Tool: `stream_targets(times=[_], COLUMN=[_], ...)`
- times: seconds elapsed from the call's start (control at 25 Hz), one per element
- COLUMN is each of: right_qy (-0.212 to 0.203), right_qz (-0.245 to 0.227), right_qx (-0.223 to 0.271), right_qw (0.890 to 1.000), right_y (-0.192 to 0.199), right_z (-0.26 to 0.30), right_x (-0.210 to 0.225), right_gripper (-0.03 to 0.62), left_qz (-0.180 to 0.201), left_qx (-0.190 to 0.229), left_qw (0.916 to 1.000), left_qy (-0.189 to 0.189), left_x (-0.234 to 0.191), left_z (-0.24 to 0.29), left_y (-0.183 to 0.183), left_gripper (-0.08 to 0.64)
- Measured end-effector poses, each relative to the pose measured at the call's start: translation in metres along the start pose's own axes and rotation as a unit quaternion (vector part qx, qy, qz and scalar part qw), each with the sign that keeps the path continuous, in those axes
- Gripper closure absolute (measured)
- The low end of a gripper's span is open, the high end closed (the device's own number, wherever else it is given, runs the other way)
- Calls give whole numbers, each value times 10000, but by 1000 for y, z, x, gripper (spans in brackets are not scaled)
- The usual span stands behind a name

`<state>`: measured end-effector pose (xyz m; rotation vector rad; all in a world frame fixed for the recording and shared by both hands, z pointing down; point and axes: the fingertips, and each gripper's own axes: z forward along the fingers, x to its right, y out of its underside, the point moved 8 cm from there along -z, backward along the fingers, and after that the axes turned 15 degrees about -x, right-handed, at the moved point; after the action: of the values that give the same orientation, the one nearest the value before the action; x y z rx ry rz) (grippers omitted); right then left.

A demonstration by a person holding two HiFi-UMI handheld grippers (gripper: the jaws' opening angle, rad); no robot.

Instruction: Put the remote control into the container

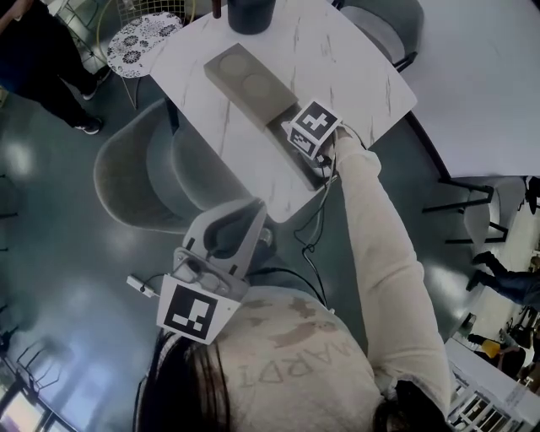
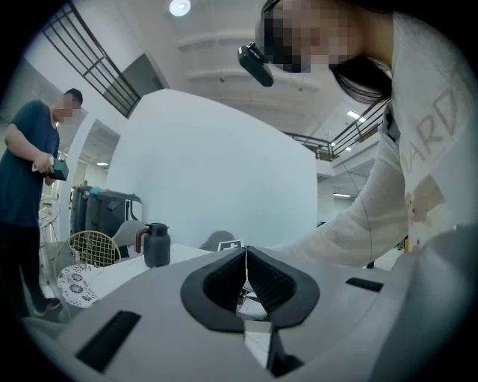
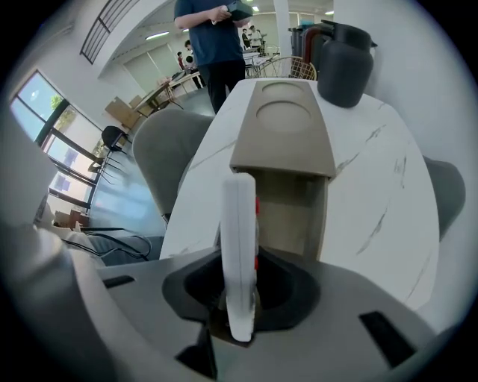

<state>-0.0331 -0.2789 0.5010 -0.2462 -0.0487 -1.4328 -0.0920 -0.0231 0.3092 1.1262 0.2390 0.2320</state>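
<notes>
A white remote control (image 3: 240, 239) with red buttons stands edge-on between the jaws of my right gripper (image 3: 240, 292), which is shut on it. Its far end points at the open near compartment of a long beige container (image 3: 287, 201). The container's lid (image 3: 284, 127) has round recesses. From the head view, the container (image 1: 249, 84) lies diagonally on the white marble table (image 1: 354, 59), and my right gripper (image 1: 299, 135) sits at its near end under its marker cube; the remote is hidden there. My left gripper (image 1: 240, 221) hangs low beside the table, shut and empty, its pads (image 2: 263, 283) touching.
A dark jug (image 1: 250, 13) stands at the table's far end beyond the container. A grey chair (image 1: 135, 177) is tucked at the table's left side. A wire chair with a patterned cushion (image 1: 139, 38) and a standing person (image 1: 34, 59) are further left. Cables (image 1: 308, 245) hang near the table's edge.
</notes>
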Motion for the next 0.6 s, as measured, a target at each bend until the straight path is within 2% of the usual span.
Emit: stream_targets(times=[0.4, 0.6], right_qy=[85, 160], right_qz=[260, 340], right_qx=[-501, -570], right_qw=[9984, 9977], right_y=[-15, -18], right_z=[29, 37], right_x=[5, 6], right_gripper=[495, 495], left_qz=[-91, -110], left_qx=[-59, -90], left_qw=[9999, 9998], left_qy=[-105, -131], left_x=[-9, -12], left_z=[-7, -8], left_y=[7, 8], left_gripper=[546, 546])
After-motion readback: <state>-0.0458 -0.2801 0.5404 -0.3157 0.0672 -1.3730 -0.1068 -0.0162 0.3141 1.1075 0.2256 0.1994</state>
